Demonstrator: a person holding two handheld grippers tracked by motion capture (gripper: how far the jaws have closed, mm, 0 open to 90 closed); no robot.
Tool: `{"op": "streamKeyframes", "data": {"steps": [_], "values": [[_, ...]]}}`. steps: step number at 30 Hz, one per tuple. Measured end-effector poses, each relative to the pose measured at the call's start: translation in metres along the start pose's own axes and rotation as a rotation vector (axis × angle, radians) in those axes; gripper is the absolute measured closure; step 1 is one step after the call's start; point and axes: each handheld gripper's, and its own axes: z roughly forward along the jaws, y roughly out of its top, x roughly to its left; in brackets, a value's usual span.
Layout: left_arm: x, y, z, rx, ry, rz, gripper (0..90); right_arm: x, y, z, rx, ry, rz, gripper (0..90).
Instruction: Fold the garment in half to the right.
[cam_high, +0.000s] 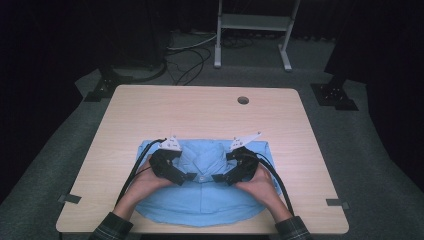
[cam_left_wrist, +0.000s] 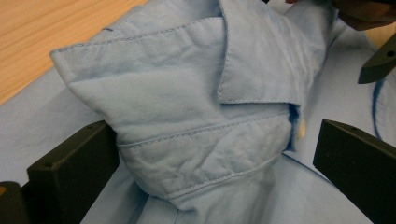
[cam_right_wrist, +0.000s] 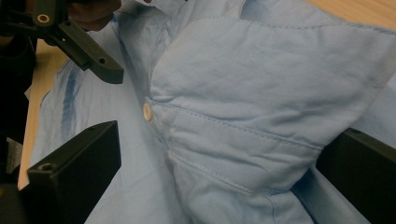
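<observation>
While the folded light-blue dress shirt (cam_high: 202, 192) lies in the lower middle of the high view, near the front edge of the wooden surface (cam_high: 150, 107), both tongs point inward at its collar (cam_high: 202, 160).

Left of frame: left tongs (cam_high: 189, 176), held in the person's left hand (cam_high: 150, 182), tips aimed right toward the placket. In the left gripper view the jaws stand wide, one at the lower left, one at the lower right, with the left collar wing (cam_left_wrist: 187, 93) and its stitched band between them; nothing pinched yet, as far as I can judge. A button (cam_left_wrist: 302, 128) sits at the band's right end.

Centre: the collar rises from the cloth, its long axis running left to right across the frame. Each collar half lies straight ahead of its own tongs, so both hands are about equally near.

Right of frame: right tongs (cam_high: 218, 178), in the right hand (cam_high: 262, 182), tips aimed left. In the right gripper view the jaws are likewise wide, straddling the right collar wing (cam_right_wrist: 261, 93); a button (cam_right_wrist: 147, 112) lies left of it.

Beyond: a round cable hole (cam_high: 243, 100) in the upper right of the surface, well apart. Nothing stands in the way but the two tongs' own tips, close together over the placket.
</observation>
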Motion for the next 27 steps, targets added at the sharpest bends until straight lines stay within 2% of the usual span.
{"op": "streamKeyframes", "data": {"steps": [8,16,27], "values": [[-0.009,-0.006,-0.007,-0.001,-0.016,0.010,0.0,0.007,-0.001,0.000,0.009,0.008,-0.006,0.0],[-0.022,-0.009,-0.009,0.009,-0.030,0.039,0.0,0.015,-0.008,0.000,0.046,0.012,-0.004,0.0],[-0.035,-0.017,-0.015,0.008,-0.034,0.052,0.0,0.028,-0.019,-0.005,0.046,0.017,-0.019,0.0]]}}
